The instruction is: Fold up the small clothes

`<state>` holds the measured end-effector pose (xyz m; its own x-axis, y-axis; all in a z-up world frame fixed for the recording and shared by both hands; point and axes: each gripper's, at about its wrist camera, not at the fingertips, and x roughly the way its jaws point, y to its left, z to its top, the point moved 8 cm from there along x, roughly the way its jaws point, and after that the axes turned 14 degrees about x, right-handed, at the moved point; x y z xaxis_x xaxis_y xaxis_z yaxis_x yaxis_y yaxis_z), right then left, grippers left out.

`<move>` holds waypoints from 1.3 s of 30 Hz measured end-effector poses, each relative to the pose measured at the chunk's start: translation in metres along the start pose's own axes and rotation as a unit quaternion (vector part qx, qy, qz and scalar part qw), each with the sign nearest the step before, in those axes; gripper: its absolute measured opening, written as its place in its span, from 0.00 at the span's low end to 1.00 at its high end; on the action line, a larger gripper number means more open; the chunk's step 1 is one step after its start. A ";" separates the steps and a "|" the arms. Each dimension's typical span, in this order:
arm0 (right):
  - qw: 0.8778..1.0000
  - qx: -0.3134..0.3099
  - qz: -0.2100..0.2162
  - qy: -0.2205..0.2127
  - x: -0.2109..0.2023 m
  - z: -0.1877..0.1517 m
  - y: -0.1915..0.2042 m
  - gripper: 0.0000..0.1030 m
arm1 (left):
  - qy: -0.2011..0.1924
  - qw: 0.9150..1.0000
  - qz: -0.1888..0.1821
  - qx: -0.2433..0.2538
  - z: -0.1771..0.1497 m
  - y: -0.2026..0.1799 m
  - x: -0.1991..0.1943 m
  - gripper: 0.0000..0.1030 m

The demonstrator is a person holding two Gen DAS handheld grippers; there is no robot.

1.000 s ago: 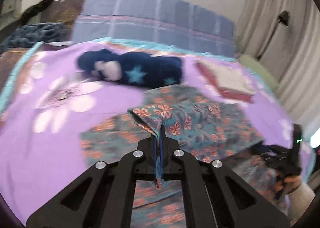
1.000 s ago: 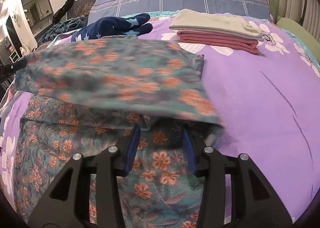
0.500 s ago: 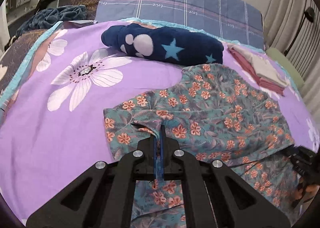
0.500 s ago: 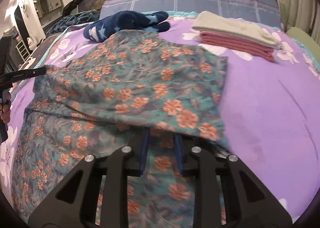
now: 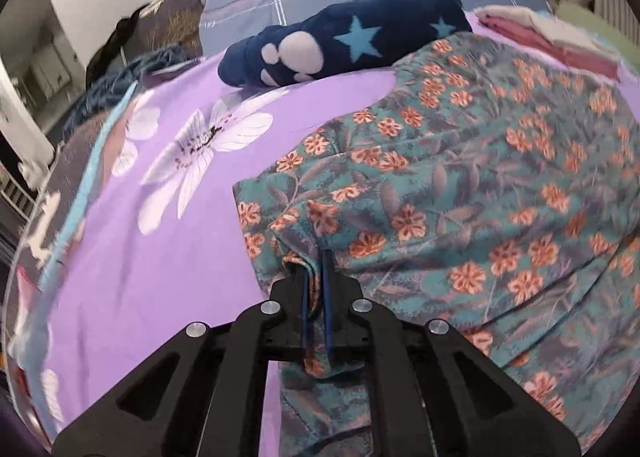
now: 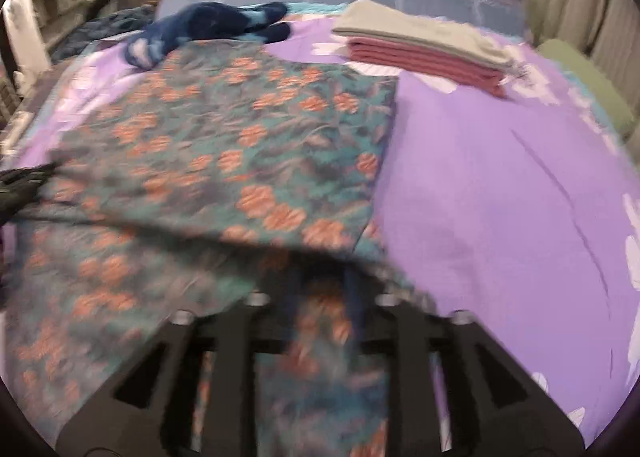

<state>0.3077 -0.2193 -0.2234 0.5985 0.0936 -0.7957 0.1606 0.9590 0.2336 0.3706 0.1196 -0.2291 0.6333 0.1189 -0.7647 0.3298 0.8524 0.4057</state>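
Since a second ago we have brought the lifted half of the floral garment down over its lower half on the purple bedspread. Our left claw is clamped on a bunched corner of it. Our right claw is opening, its tips hidden under the folded edge; blur hides any contact. A navy star-patterned garment lies beyond.
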 end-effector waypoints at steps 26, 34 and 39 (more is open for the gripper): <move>0.994 0.022 -0.087 -0.054 0.088 0.123 -0.037 0.19 | -0.022 0.999 -0.021 -0.044 -0.004 0.006 0.001 0.08; 0.994 -0.086 -0.028 -0.065 0.021 0.040 0.014 0.31 | -0.039 0.994 -0.057 -0.086 -0.014 0.011 -0.019 0.53; 0.996 -0.042 -0.055 -0.051 0.029 0.004 -0.032 0.42 | -0.029 0.998 -0.034 -0.045 -0.038 -0.004 -0.035 0.63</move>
<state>0.3231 -0.2488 -0.2517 0.6581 -0.0379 -0.7519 0.1672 0.9812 0.0969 0.3203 0.1313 -0.2231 0.6515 0.0315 -0.7580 0.3111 0.9002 0.3048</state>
